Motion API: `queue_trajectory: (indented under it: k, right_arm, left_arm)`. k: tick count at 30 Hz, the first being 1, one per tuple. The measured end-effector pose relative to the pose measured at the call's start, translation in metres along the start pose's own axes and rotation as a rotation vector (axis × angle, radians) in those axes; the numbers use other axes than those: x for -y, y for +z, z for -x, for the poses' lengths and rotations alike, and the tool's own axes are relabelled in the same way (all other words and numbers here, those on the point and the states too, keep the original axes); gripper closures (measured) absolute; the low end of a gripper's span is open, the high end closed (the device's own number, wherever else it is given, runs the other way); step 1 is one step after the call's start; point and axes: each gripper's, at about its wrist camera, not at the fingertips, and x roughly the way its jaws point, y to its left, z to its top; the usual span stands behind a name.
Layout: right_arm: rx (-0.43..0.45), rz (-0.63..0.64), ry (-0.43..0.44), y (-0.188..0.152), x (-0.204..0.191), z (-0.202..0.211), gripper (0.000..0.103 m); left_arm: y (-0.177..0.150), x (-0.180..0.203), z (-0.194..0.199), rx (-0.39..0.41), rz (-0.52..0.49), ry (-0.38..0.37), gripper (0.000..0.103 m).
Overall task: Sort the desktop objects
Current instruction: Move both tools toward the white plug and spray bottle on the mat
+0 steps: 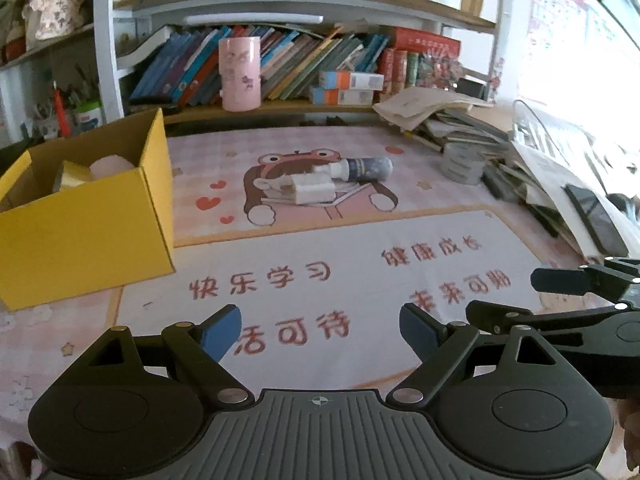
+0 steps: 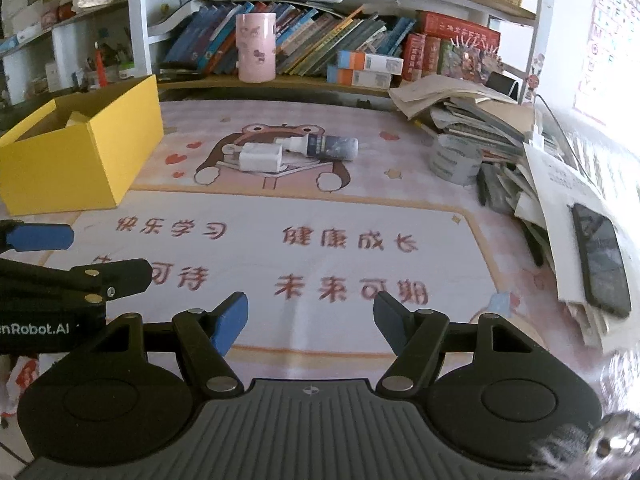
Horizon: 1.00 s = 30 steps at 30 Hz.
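On the cartoon bear printed on the desk (image 1: 360,264) mat lie a white charger block (image 1: 310,189) and, touching it just behind, a dark-labelled bottle with a white cap (image 1: 360,168), lying on its side. A yellow cardboard box (image 1: 86,220), open-topped, stands well left of the bear. Nearer than the bear, the left tongs (image 1: 320,334) and right tongs (image 2: 310,322) hover spread apart, pinching nothing.
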Motion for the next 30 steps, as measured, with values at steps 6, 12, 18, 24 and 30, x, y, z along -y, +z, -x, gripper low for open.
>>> queue_trajectory:
  k: [6, 12, 18, 24, 30]
  right_arm:
    - [-0.012, 0.022, 0.036, 0.016, 0.027, -0.021, 0.036]
    - [-0.007, 0.027, 0.079, 0.035, 0.054, -0.042, 0.035]
    - [0.007, 0.044, 0.119, 0.054, 0.078, -0.066, 0.035]
    - [0.019, 0.057, 0.147, 0.071, 0.096, -0.09, 0.034]
    - [0.028, 0.088, 0.161, 0.088, 0.104, -0.117, 0.034]
  left_arm:
    - [0.017, 0.016, -0.021, -0.007, 0.037, 0.035, 0.014]
    - [0.033, 0.03, -0.04, -0.005, 0.06, 0.084, 0.014]
    - [0.048, 0.037, -0.063, -0.006, 0.083, 0.142, 0.014]
    - [0.067, 0.042, -0.086, 0.004, 0.093, 0.183, 0.014]
    - [0.084, 0.042, -0.115, -0.009, 0.066, 0.223, 0.014]
